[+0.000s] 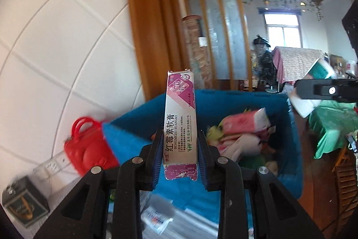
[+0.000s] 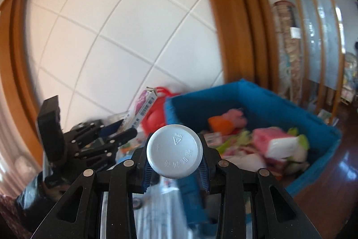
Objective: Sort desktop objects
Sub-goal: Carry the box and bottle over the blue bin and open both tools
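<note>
My left gripper (image 1: pixel 180 149) is shut on a pink and white ointment box (image 1: pixel 180 124), held upright in front of the blue fabric bin (image 1: pixel 235 102). The box (image 2: pixel 145 104) and left gripper (image 2: pixel 111 133) also show in the right wrist view, left of the bin (image 2: pixel 257 100). My right gripper (image 2: pixel 175 160) is shut on a white bottle; I see its round white end (image 2: pixel 174 150). The right gripper (image 1: pixel 322 91) shows at the right edge of the left wrist view with the white and green bottle (image 1: pixel 313 86). The bin holds soft toys and pink packets (image 1: pixel 243 124).
A red plastic basket (image 1: pixel 87 147) stands left of the bin against the tiled wall. A dark box (image 1: pixel 22 203) sits at the lower left. Papers (image 1: pixel 156 218) lie on the desk below. A wooden door frame (image 1: pixel 147 15) rises behind.
</note>
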`<state>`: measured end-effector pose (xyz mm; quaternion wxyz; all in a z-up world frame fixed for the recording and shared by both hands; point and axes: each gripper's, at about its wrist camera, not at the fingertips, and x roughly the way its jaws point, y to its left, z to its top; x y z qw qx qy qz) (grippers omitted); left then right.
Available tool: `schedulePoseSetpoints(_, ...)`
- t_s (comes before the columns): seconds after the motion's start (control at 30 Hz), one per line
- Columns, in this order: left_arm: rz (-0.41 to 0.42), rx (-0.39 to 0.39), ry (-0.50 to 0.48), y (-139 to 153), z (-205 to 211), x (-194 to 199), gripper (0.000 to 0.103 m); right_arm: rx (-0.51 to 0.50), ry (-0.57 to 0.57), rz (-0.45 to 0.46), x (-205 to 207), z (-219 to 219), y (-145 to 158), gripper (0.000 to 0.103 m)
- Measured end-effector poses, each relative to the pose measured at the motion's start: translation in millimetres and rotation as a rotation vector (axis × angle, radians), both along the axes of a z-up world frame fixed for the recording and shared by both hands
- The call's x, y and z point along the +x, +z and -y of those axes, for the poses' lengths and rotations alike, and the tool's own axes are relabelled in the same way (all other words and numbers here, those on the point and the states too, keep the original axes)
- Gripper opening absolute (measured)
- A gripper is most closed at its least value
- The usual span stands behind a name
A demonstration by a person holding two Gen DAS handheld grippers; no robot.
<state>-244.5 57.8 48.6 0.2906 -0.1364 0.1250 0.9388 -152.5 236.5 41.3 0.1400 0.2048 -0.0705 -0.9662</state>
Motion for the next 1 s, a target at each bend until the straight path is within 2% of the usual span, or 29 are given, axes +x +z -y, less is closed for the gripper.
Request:
schedulePoseSetpoints(0.17, -0.008, -0.023, -0.026, 16.3, -70.9, -22.2, 0.028, -0.037, -0.051, 0.042, -26.8, -66.1, 6.5, 0.034)
schedulePoseSetpoints(0.3, 0.007, -0.047, 0.013, 19.2, -107.4, -46.3, 0.029, -0.086, -0.057, 0.084, -63.9, -105.5, 1.5, 0.034)
schedulePoseSetpoints(0.37, 0.021, -0.065, 0.045, 19.2, -118.7, -56.2, 0.039, -0.109, -0.049, 0.099, -83.8, -117.3, 2.8, 0.036)
schedulePoseSetpoints(0.4, 0.022, -0.075, 0.078, 19.1, -123.3, -59.6, 0.052, -0.111, -0.052, 0.109, -93.5, -121.3, 3.6, 0.049)
schedulePoseSetpoints(0.43, 0.016, -0.075, 0.107, 18.3, -123.5, -61.2, 0.064, -0.109, -0.052, 0.12, -98.0, -122.3, 3.0, 0.069)
schedulePoseSetpoints(0.47, 0.007, -0.069, 0.132, 18.4, -126.3, -65.0, 0.068, -0.114, -0.053, 0.118, -104.6, -125.6, 4.5, 0.074)
schedulePoseSetpoints(0.5, 0.0, -0.058, 0.157, 19.3, -126.5, -68.4, 0.071, -0.112, -0.053, 0.098, -107.0, -128.8, 7.5, 0.075)
schedulePoseSetpoints(0.67, -0.012, -0.047, 0.243, 23.4, -124.5, -79.6, 0.072, -0.117, -0.011, 0.052, -111.2, -137.3, 16.8, 0.075)
schedulePoseSetpoints(0.73, -0.018, -0.04, 0.274, 23.3, -120.4, -77.4, 0.072, -0.129, 0.006, 0.042, -111.1, -137.8, 17.9, 0.083)
schedulePoseSetpoints(0.8, -0.017, -0.034, 0.297, 19.9, -116.2, -77.0, 0.072, -0.139, 0.019, 0.038, -108.8, -136.2, 17.8, 0.086)
schedulePoseSetpoints(0.9, -0.034, -0.04, 0.362, 13.2, -109.9, -70.5, 0.072, -0.152, 0.064, 0.039, -104.0, -130.8, 14.3, 0.086)
schedulePoseSetpoints(1.0, -0.046, -0.029, 0.387, 7.0, -97.1, -59.9, 0.072, -0.158, 0.098, 0.041, -95.8, -123.6, 9.4, 0.086)
